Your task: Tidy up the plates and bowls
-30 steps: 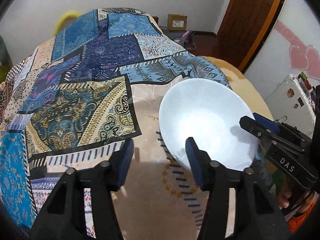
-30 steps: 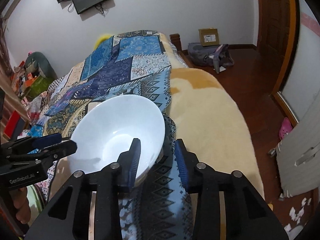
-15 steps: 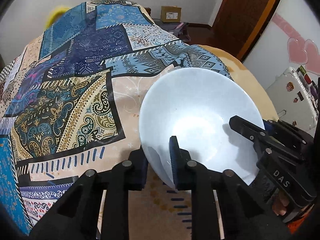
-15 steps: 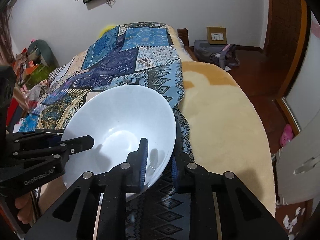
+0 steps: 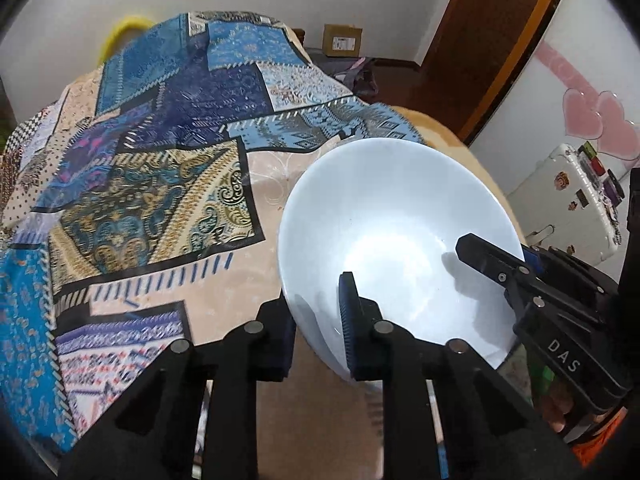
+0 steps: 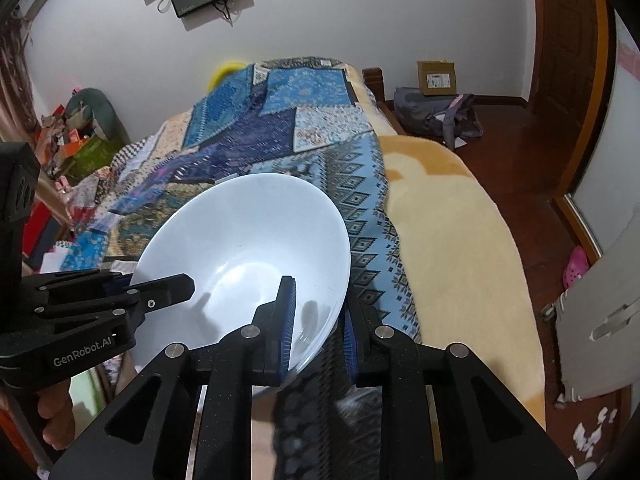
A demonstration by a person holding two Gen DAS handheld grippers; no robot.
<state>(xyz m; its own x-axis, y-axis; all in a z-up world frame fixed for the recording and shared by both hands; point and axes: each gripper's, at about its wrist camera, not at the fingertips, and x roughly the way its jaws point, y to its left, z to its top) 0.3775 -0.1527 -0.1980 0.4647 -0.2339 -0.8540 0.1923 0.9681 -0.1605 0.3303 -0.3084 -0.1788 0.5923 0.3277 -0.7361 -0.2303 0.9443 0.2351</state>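
A large white bowl is held tilted above the bed by both grippers. My left gripper is shut on the bowl's near-left rim, one finger inside and one outside. My right gripper is shut on the bowl at its right rim, one finger inside and one outside. The right gripper shows in the left wrist view on the bowl's right edge. The left gripper shows in the right wrist view on its left edge.
A patchwork blue quilt covers the bed under the bowl, with a yellow fleece blanket along its right side. A wooden floor with a bag and a cardboard box lies beyond. A white suitcase stands at the right.
My left gripper closed from wide open onto the bowl's rim. The bowl has risen and tilted slightly, held from both sides.
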